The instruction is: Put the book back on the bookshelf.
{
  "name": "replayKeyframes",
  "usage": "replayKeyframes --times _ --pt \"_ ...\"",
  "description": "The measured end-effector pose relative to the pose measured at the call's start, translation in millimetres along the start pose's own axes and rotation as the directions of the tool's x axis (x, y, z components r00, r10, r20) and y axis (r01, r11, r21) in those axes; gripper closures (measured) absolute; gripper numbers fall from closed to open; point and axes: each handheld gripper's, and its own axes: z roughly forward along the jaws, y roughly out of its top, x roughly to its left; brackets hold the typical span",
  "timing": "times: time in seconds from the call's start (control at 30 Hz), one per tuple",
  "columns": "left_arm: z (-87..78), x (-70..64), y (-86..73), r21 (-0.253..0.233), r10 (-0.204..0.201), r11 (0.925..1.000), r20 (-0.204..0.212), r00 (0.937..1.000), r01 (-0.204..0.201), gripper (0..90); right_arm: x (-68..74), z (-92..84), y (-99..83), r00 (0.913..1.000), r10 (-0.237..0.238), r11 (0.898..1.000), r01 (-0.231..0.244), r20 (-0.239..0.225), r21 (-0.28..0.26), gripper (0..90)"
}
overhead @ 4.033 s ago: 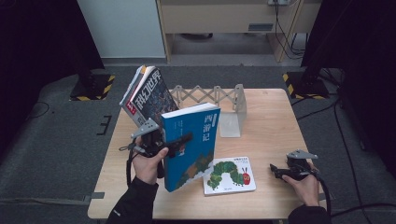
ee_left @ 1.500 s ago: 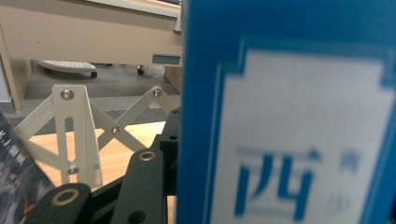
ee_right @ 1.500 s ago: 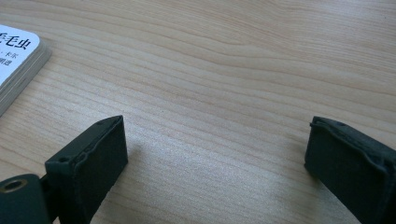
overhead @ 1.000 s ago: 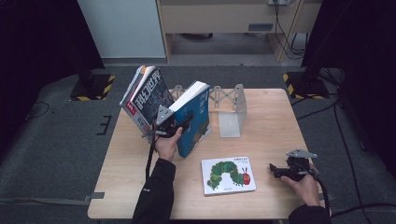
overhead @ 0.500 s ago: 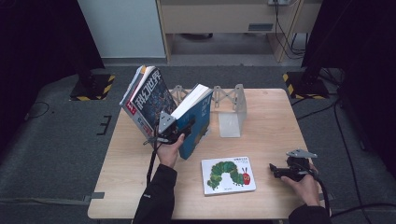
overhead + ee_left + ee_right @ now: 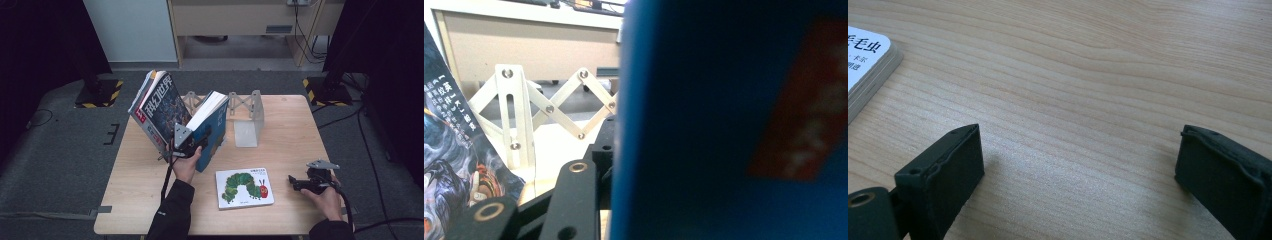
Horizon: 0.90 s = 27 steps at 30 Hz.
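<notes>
My left gripper (image 6: 196,144), clamped on the blue book (image 6: 212,127), has carried it into the rack (image 6: 243,107) beside the magazine (image 6: 160,107); right gripper (image 6: 300,181) idle, jaws wide.

Bench (image 6: 280,205), light wood grain.
Caterpillar board book (image 6: 244,187) is lying flat near the front edge; accordion book rack (image 6: 243,112) is standing toward the back, magazine (image 6: 159,107) leaning at its left.
</notes>
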Motion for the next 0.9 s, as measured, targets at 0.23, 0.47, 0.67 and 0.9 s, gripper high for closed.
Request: replayKeyframes --times 0.23,0.47,0.67,0.9 --pt "9.9 -7.2 -2.6 -0.029 -0.005 0.9996 -0.04 0.9992 0.004 57.3 -0.1 0.3 0.2 1.0 -0.001 1.0 0.001 -0.001 0.001 5.4" --pt "26.4 -8.7 -1.6 -0.039 -0.008 0.9992 -0.064 0.9979 0.006 57.1 -0.3 0.5 0.4 1.0 -0.004 1.0 0.004 -0.001 0.0 5.3" --pt "37.5 -2.2 -0.1 -0.04 -0.012 0.9992 -0.103 0.9946 0.008 57.4 -0.3 0.4 0.4 1.0 -0.004 1.0 0.004 -0.002 0.002 5.3" --pt "34.6 -0.1 -3.2 -0.06 -0.037 0.9977 -0.063 0.9973 0.033 57.4 -0.7 0.7 0.7 0.9999 -0.011 1.0 0.011 -0.005 0.004 5.2"
